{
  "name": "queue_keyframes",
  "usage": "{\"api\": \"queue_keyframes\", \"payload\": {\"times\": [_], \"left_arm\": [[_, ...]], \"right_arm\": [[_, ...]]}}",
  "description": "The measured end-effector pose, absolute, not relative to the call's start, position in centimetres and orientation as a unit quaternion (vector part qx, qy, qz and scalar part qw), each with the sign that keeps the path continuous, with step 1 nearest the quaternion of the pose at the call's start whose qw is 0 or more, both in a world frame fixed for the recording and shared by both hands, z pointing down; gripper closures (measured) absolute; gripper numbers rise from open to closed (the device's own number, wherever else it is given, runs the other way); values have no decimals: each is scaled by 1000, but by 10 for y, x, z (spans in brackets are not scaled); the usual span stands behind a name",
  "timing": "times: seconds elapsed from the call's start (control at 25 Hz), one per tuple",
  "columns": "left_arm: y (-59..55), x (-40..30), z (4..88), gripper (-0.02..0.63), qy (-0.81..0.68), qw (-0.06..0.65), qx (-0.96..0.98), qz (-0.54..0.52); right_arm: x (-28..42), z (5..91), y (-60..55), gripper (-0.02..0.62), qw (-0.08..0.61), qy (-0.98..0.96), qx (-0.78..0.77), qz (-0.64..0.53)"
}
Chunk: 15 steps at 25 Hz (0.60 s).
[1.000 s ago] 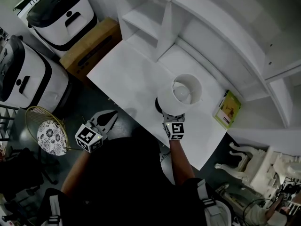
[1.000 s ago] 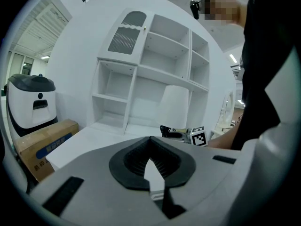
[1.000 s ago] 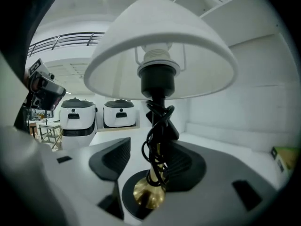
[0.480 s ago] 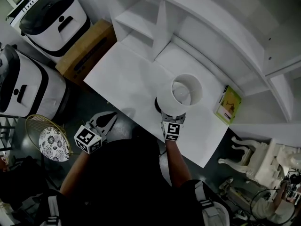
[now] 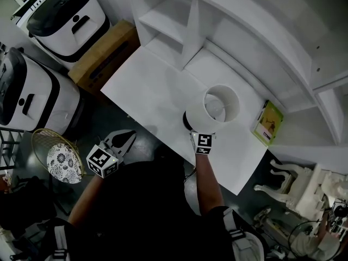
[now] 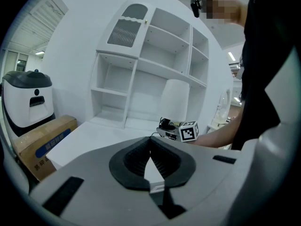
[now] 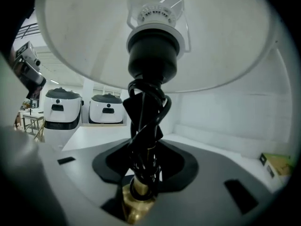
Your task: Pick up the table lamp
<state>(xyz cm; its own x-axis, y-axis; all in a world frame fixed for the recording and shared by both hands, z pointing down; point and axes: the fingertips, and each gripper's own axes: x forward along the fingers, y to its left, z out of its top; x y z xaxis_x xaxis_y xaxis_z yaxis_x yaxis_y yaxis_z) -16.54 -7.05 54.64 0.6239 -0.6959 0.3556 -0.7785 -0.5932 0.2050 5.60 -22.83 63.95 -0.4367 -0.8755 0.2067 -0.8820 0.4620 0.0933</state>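
The table lamp (image 5: 220, 105) stands on the white desk (image 5: 152, 91), its white shade seen from above with the bulb inside. My right gripper (image 5: 201, 135) reaches under the shade from the desk's near edge. In the right gripper view the lamp's stem (image 7: 146, 126), wound with black cord above a brass collar, sits between the jaws of the right gripper (image 7: 146, 175), which are closing on it. My left gripper (image 5: 128, 138) hangs off the desk's front edge, shut and empty (image 6: 150, 140). From there the lamp (image 6: 175, 100) shows at the far side.
White shelving (image 5: 244, 31) rises behind the desk. A green book (image 5: 266, 124) lies at the desk's right end. A cardboard box (image 5: 103, 53) and two white appliances (image 5: 65, 15) stand left. A round wire stool (image 5: 57, 156) sits on the floor below them.
My right gripper has pushed further in under the lamp shade, towards the stem. The left gripper has stayed where it was.
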Motion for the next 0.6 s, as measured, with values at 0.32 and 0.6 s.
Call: {"api": "queue_keyframes", "payload": {"times": [0.32, 0.6], "left_arm": [[-67, -162, 542, 595, -409, 163, 888, 130], [-62, -162, 542, 595, -407, 162, 889, 134]], "right_arm": [[48, 639, -232, 457, 121, -860, 495, -25], [39, 625, -225, 511, 124, -865, 485, -40]]}}
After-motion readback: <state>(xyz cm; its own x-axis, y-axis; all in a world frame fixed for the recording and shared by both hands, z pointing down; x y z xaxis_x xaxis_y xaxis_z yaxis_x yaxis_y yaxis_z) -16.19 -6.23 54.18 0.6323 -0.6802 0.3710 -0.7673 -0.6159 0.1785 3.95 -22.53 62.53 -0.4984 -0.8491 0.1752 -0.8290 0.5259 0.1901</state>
